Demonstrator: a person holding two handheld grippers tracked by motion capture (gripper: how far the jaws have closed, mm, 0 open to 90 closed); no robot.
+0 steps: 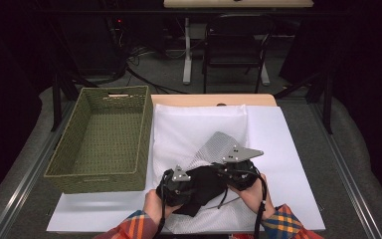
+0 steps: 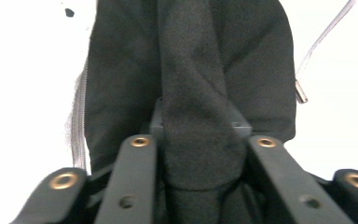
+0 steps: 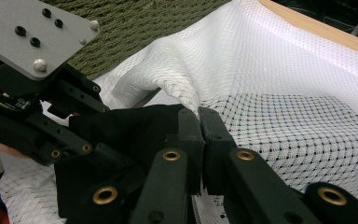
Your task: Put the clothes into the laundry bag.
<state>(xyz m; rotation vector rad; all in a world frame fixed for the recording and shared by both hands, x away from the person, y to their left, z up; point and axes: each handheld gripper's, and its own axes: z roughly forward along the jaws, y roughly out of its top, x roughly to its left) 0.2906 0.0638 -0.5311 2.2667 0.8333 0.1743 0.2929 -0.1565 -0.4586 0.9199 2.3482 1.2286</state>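
My left claw (image 2: 198,140) clenched on black cloth (image 2: 191,70), my right claw (image 3: 199,123) pinching mesh bag (image 3: 270,70) edge (cloth just beside), basket (image 1: 104,134) beyond left claw

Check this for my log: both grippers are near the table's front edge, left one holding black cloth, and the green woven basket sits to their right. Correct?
One slip: the green woven basket sits to their left, per the high view. The left gripper does hold the black cloth, beside the right gripper.

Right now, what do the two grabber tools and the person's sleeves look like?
Both grippers, left gripper and right gripper, are black with a grey three-cornered plate on top and black cables trailing back. Their jaw arms carry brass-coloured rivets. The sleeves are plaid in orange, yellow and blue.
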